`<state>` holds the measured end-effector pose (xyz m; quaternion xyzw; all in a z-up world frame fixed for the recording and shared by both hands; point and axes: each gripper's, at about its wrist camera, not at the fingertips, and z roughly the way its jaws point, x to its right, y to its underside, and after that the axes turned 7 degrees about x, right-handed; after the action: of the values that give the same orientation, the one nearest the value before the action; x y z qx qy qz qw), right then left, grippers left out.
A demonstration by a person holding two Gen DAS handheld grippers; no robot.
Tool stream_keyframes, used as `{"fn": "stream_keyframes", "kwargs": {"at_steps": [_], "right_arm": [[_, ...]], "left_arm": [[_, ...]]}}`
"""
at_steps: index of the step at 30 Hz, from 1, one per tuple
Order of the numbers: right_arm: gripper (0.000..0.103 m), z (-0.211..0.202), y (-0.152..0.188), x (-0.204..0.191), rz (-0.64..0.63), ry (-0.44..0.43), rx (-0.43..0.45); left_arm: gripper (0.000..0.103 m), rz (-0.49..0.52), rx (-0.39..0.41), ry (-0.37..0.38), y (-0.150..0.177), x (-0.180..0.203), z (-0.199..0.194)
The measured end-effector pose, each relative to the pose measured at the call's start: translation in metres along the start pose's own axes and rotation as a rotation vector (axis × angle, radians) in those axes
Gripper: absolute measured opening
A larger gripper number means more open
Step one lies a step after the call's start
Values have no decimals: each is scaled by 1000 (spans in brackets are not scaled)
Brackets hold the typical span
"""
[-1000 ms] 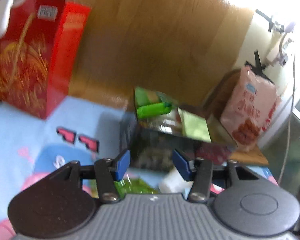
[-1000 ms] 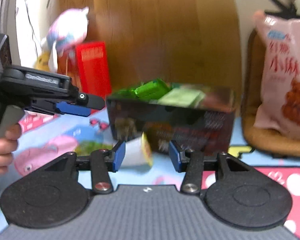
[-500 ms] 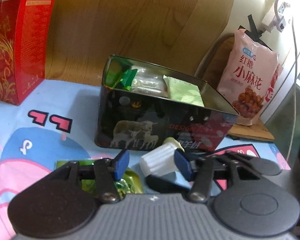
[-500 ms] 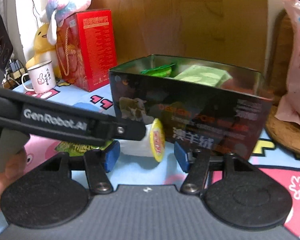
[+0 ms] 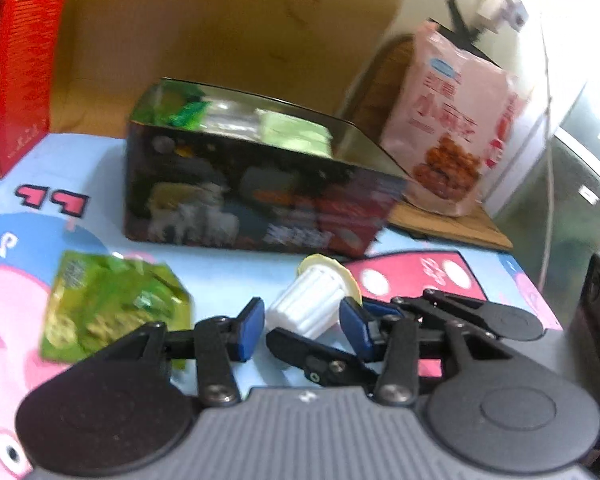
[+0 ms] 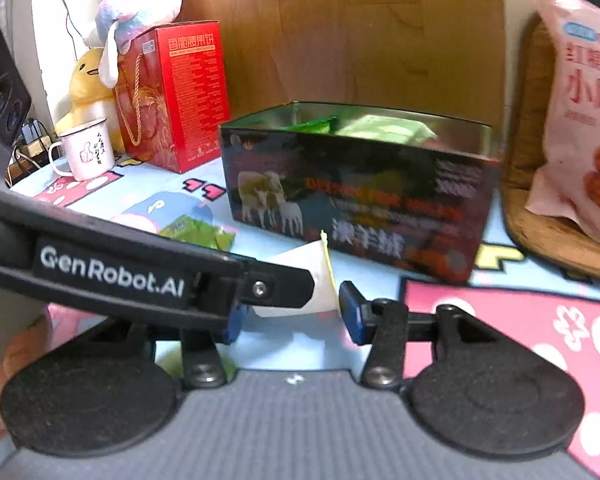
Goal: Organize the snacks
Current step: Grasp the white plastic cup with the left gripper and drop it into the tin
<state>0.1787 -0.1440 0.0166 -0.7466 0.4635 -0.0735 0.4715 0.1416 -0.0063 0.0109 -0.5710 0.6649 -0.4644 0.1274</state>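
The dark tin (image 6: 356, 196), open-topped and holding green packets, served as landmark; its front bore sheep and the characters "澳羊绒". In front of it a white ribbed cup (image 5: 312, 306) with a yellow lid lay on its side. Left gripper (image 5: 302, 330) and right gripper (image 6: 290, 316) both stood spread around the cup, not clamped. The left gripper's side read "GenRobot.AI". A green packet (image 5: 112, 304) lay left of the cup.

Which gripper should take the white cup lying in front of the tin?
Either could, but the right gripper looks better placed: its open blue pads already flank the white cup. The left gripper is open around it too, but one right finger crosses under its jaws, so it should back off.
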Motion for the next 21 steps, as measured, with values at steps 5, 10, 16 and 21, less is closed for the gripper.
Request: {"fn": "stream_keyframes", "kwargs": {"at_steps": [5, 10, 16, 21], "right_arm": [[52, -18, 11, 2, -16, 53, 7], [56, -22, 14, 13, 55, 60, 10], [59, -21, 16, 4, 5, 84, -2], [58, -22, 16, 5, 0, 85, -1]], "left_arm": [[43, 49, -14, 22, 12, 23, 2], [44, 54, -12, 30, 16, 27, 5], [43, 38, -16, 32, 19, 22, 7], [42, 32, -15, 33, 19, 21, 7]]}}
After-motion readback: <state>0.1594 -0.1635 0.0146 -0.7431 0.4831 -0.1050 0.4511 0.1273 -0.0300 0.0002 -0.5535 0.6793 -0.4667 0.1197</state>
